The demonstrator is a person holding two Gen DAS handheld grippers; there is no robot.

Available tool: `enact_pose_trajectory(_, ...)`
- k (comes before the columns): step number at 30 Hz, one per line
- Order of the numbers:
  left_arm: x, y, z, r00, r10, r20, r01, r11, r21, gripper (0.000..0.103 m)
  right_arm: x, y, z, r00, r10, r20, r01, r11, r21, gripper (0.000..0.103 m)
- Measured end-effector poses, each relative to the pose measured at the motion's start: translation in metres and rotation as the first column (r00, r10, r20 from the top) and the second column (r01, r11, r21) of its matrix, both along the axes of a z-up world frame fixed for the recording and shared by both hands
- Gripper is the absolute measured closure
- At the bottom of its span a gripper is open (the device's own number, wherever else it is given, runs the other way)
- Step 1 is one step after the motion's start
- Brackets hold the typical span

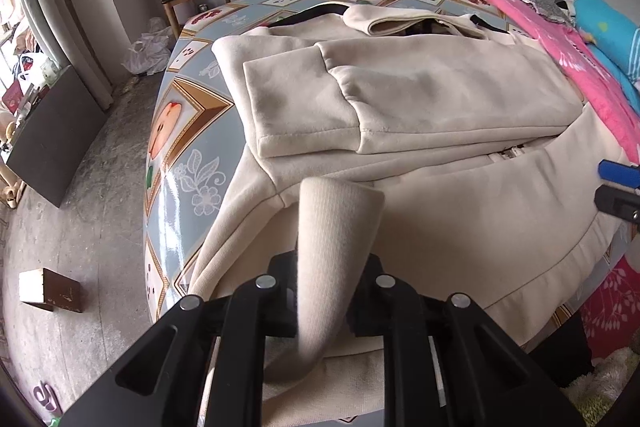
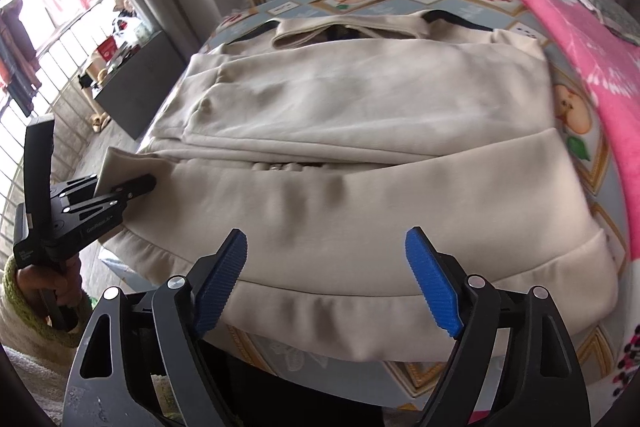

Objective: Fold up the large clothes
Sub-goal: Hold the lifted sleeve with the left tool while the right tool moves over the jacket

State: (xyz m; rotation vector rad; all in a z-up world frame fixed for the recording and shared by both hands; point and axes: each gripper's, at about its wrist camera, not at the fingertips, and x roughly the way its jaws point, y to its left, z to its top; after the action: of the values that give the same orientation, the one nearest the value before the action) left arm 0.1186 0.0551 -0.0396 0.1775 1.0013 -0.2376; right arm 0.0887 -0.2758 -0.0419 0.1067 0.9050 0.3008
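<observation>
While my left claw (image 1: 332,291) pinches the ribbed hem corner (image 1: 338,223) of the cream jacket (image 2: 360,187), lifting it off the patterned table (image 1: 192,131) for folding, my right claw (image 2: 326,279) hovers wide open and empty over the near hem, beside the pink blanket (image 2: 592,59).

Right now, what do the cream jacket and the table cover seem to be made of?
Jacket: soft matte knit, probably fleece or sweatshirt cotton; it creases gently, and the cuff is ribbed.
Table cover: glossy printed plastic or oilcloth; it reflects window light.
</observation>
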Motion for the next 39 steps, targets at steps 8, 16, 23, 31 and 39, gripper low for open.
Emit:
enact_pose_trajectory(8, 0.0, -0.008, 0.0, 1.0, 0.027, 0.008, -0.028, 0.998, 0.056, 0.088, -0.01, -0.053, 0.008, 0.993, -0.118, 0.025, 0.119, 0.992, -0.044, 0.023)
enact_pose_trajectory(16, 0.0, -0.013, -0.001, 0.999, 0.044, 0.015, -0.046, 0.995, 0.084, 0.088, -0.009, -0.12, 0.009, 0.976, -0.214, 0.04, 0.216, 0.975, -0.047, 0.023)
enact_pose_trajectory(23, 0.001, -0.014, 0.0, 0.999, 0.048, 0.012, -0.049, 0.995, 0.084, 0.088, 0.023, -0.136, 0.011, 0.981, -0.188, 0.039, 0.187, 0.982, 0.027, 0.029)
enact_pose_trajectory(31, 0.001, -0.013, -0.001, 0.999, 0.052, 0.011, -0.053, 0.995, 0.081, 0.088, 0.059, -0.137, 0.002, 0.992, -0.126, -0.01, 0.127, 0.987, 0.103, 0.041)
enact_pose_trajectory(39, 0.001, -0.013, -0.001, 0.999, 0.051, 0.01, -0.051, 0.995, 0.08, 0.088, 0.045, -0.144, -0.01, 0.992, -0.093, -0.081, 0.103, 0.987, 0.12, 0.046)
